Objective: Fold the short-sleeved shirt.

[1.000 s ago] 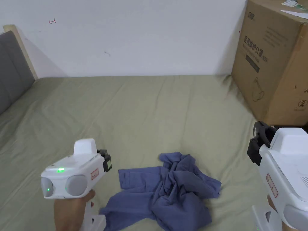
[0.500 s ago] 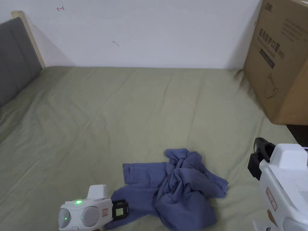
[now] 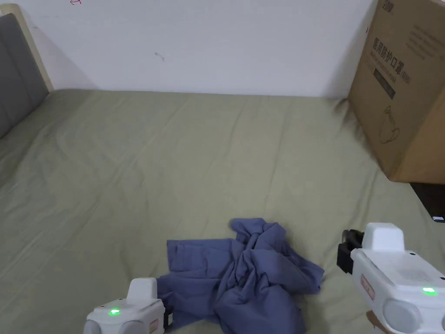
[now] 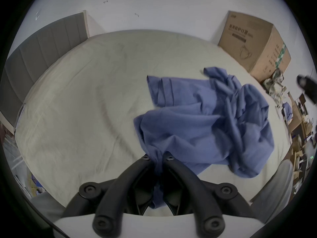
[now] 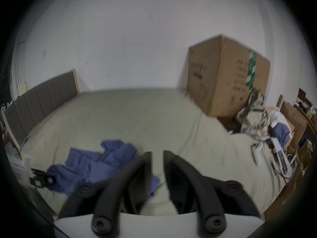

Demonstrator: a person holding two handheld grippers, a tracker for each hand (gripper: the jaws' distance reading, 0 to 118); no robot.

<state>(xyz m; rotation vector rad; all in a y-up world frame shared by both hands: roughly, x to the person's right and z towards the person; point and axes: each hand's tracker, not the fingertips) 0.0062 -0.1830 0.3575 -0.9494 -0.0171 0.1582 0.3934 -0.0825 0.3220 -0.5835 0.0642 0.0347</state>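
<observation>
A blue short-sleeved shirt (image 3: 243,278) lies crumpled on the olive bed sheet (image 3: 195,165), near the front edge. In the left gripper view the left gripper (image 4: 157,158) is shut on the near-left edge of the shirt (image 4: 205,130), with cloth bunched between its jaws. In the head view the left gripper (image 3: 167,315) sits at the shirt's front-left corner. The right gripper (image 3: 347,256) hovers just right of the shirt, apart from it. In its own view the right gripper (image 5: 157,154) has a narrow gap with bare sheet between the jaws, and the shirt (image 5: 96,162) lies to its left.
A large cardboard box (image 3: 404,87) stands at the bed's far right corner. A grey padded headboard (image 3: 15,82) runs along the left. White wall behind. A heap of clothes and clutter (image 5: 257,121) lies beyond the bed's right edge. Wide bare sheet stretches beyond the shirt.
The left gripper dropped from above the sheet to the shirt's front-left edge and took hold of it. The right gripper came lower and nearer the shirt's right side. The head camera shifted.
</observation>
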